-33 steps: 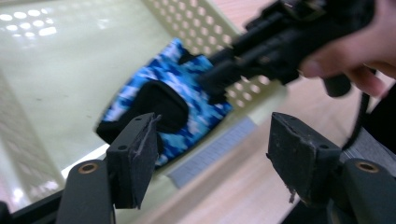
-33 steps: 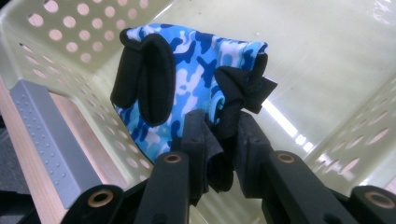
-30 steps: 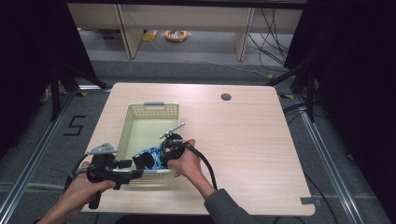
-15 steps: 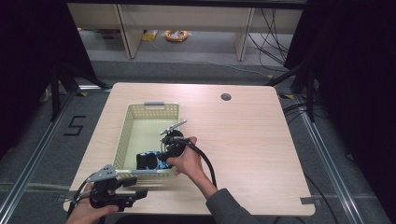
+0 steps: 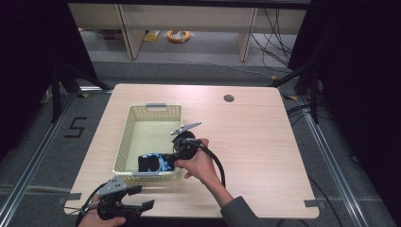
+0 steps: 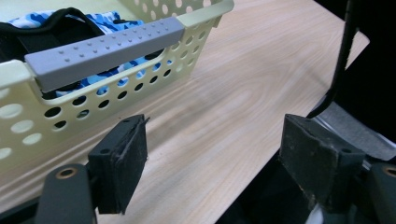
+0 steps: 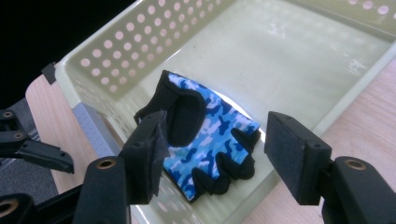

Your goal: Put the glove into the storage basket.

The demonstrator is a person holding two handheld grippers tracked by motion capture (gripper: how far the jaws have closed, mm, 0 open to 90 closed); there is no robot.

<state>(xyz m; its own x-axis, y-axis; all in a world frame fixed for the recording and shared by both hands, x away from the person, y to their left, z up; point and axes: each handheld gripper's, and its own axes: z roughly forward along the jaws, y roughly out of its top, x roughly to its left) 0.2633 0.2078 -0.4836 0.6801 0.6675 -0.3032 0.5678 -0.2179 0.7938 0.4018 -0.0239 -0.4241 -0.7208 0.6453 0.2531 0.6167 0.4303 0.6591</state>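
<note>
Right gripper just above camo fingerless glove in basket, jaws just opened wide, releasing it. Left gripper wide, empty, withdrawn beside basket handle.

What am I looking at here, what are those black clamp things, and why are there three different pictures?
A person sits at a wooden table and holds a hand-held two-jaw clamp, called a gripper, in each hand. One picture comes from a camera above the table; the other two come from cameras riding on the grippers, looking out between their black jaws. A pale yellow perforated basket stands on the table, and a blue camouflage fingerless glove lies inside it. The right gripper hovers over the glove; its jaws have just been opening, stand apart, and hold nothing. The left gripper is at the table's near edge beside the basket, also open and empty.
</note>
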